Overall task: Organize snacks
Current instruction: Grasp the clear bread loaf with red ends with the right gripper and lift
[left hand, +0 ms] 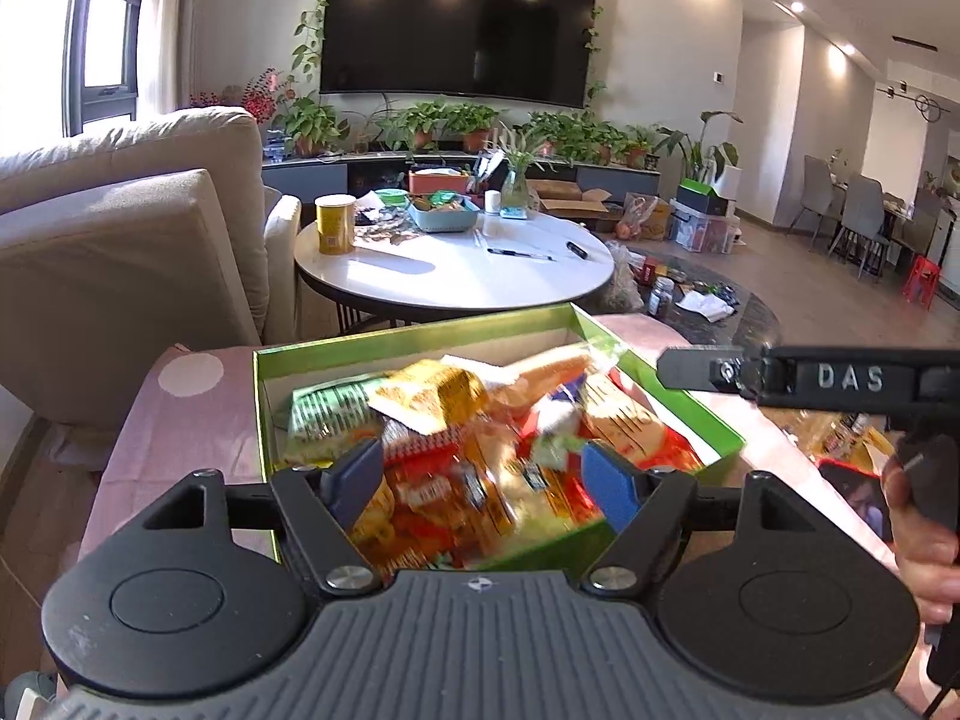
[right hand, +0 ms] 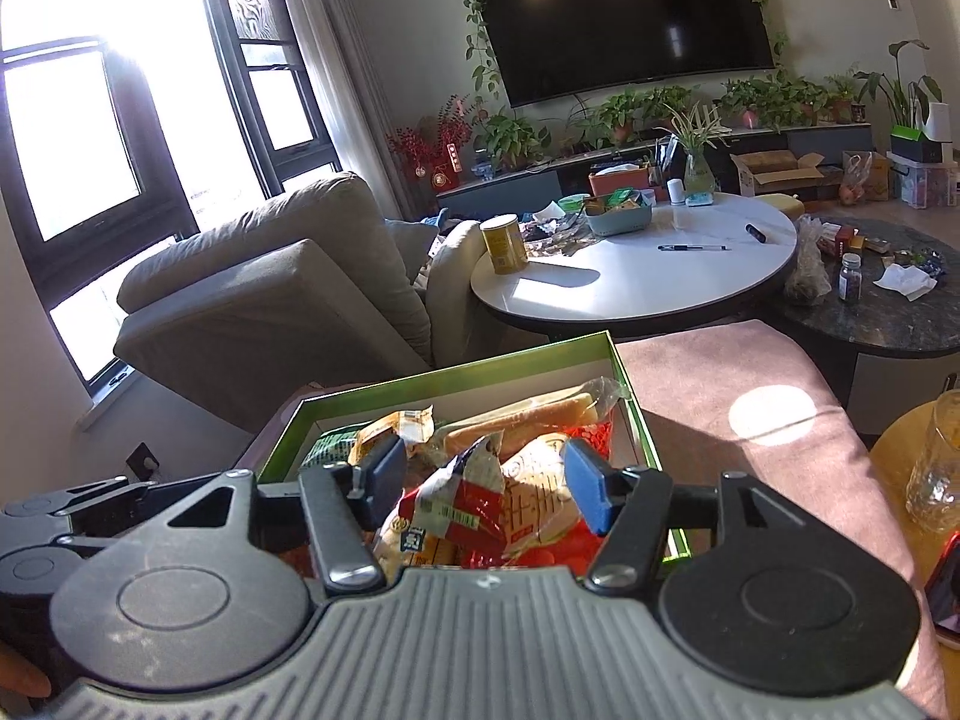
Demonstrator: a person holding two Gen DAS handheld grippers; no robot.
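On your far left sits the beige fabric sofa [left hand: 120, 228], well apart from the work. Moving right, the shallow green cardboard box with a white inside [left hand: 420, 333] rests on the pink cloth-covered surface [left hand: 180, 420], and it is heaped with crinkly snack packets [left hand: 456, 420] in orange, red, yellow and green (the ones nearest the lens are blurred, so you cannot read them).

Your left gripper [left hand: 487, 477] hangs over the near half of that box. Its blue pads [left hand: 609, 483] stand about half apart, with packets showing below the gap but nothing pinched between them.

Further right, your right gripper [right hand: 480, 480] is over the same box, seen side-on as a black bar in the left wrist view. Its jaws stand moderately wide, and a red and white packet with a barcode [right hand: 462, 501] rises between the pads; you cannot tell from here whether they press on it.

Beyond the box stands the round white table [left hand: 480, 282], carrying a yellow cylindrical tin [left hand: 335, 223]. At the far right edge of the right wrist view a clear glass jar [right hand: 939, 462] stands on a yellow surface.
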